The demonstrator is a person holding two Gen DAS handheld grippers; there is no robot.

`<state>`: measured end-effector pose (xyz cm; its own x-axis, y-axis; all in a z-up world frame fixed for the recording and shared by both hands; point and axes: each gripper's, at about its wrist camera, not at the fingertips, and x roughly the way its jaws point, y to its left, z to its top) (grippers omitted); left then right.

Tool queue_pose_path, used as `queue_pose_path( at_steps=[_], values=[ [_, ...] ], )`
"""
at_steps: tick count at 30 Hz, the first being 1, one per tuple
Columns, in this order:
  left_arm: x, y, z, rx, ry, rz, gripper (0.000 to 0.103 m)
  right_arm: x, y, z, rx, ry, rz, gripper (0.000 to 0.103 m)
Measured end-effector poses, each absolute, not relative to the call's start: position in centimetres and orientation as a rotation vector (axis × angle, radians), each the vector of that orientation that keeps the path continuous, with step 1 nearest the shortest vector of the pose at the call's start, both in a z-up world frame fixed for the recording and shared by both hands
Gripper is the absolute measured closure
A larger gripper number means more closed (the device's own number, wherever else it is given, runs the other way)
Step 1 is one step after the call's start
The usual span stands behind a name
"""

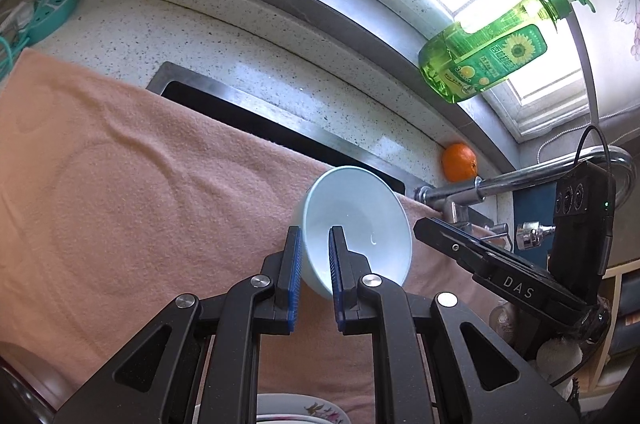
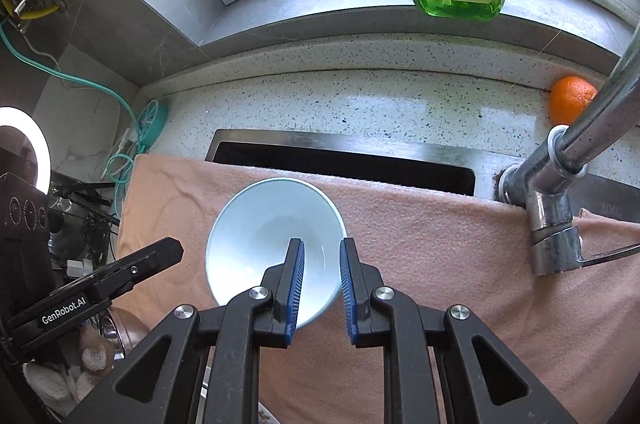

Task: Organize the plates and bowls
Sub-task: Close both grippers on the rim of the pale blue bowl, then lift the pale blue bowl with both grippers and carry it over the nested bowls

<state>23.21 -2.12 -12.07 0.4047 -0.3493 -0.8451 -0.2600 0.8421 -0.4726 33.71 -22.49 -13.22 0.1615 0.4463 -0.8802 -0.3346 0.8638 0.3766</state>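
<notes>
Bowl: pale blue bowl, empty, lying on the pink towel in front of the sink opening; appears tilted in the left wrist view.
Left hand-held gripper: jaws narrowly parted, straddling the bowl's near rim, one finger outside the wall, one inside; whether the pads press the rim cannot be told.
Right hand-held gripper: jaws partly open, left finger over the bowl's interior, right finger at its right edge; contact cannot be told.
Plate: floral-patterned plate, only a sliver visible at the bottom edge below the left hand-held gripper.
Towel: spread over the speckled worktop and the sink's front.
Sink: steel sink, dark strip uncovered behind the towel.
Faucet: chrome faucet, right of the bowl.
Orange: orange on the worktop against the back ledge.
Soap: green dish soap bottle on the windowsill.
Power strip: teal power strip, far left of the worktop.
</notes>
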Motion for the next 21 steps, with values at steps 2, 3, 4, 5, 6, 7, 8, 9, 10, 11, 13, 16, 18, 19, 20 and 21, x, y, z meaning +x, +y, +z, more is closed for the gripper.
queue_pose_path(
  at_steps=[2,3,4,5,6,7,8,9,10,11,13,16,18,19,20,21],
  values=[
    [23.4,-2.3,-12.5,-0.588,1.182,-0.055,0.091,34.0,-22.5,-13.6,0.104,1.300,0.554,0.086],
    [23.6,-2.4,-12.7,-0.584,1.188,-0.055,0.091,34.1,-22.5,-13.8,0.106,1.305,0.555,0.086],
    [23.6,-2.4,-12.9,-0.583,1.191,-0.053,0.091,34.2,-22.5,-13.9,0.102,1.308,0.553,0.086],
    [23.7,-2.4,-13.1,-0.585,1.194,-0.052,0.091,34.3,-22.5,-14.0,0.095,1.308,0.548,0.086],
    [23.8,-2.4,-13.2,-0.586,1.195,-0.051,0.091,34.4,-22.5,-14.1,0.090,1.309,0.544,0.086],
    [23.9,-2.4,-13.2,-0.585,1.195,-0.051,0.091,34.5,-22.5,-14.2,0.090,1.312,0.543,0.086],
    [24.0,-2.4,-13.1,-0.582,1.194,-0.052,0.091,34.7,-22.4,-14.3,0.094,1.317,0.541,0.086],
    [24.0,-2.5,-13.1,-0.577,1.194,-0.053,0.091,34.8,-22.5,-14.4,0.096,1.320,0.539,0.086],
    [24.1,-2.5,-13.1,-0.574,1.194,-0.054,0.091,34.9,-22.6,-14.5,0.098,1.323,0.538,0.086],
    [24.2,-2.6,-13.1,-0.572,1.196,-0.057,0.091,34.9,-22.6,-14.6,0.099,1.326,0.536,0.086],
    [24.4,-2.7,-13.3,-0.569,1.201,-0.058,0.091,35.0,-22.7,-14.7,0.101,1.332,0.536,0.086],
    [24.4,-2.9,-13.4,-0.564,1.207,-0.059,0.091,34.9,-22.7,-14.8,0.103,1.340,0.540,0.086],
    [24.4,-3.0,-13.6,-0.557,1.211,-0.062,0.091,34.9,-22.5,-14.9,0.101,1.343,0.544,0.086],
    [24.4,-3.0,-13.7,-0.557,1.214,-0.064,0.091,34.9,-22.4,-15.0,0.099,1.344,0.545,0.086],
    [24.4,-3.1,-13.7,-0.553,1.216,-0.062,0.091,34.8,-22.4,-15.0,0.097,1.344,0.545,0.087],
    [24.5,-3.1,-13.8,-0.550,1.217,-0.060,0.091,34.8,-22.3,-15.0,0.096,1.343,0.544,0.087]
  ],
)
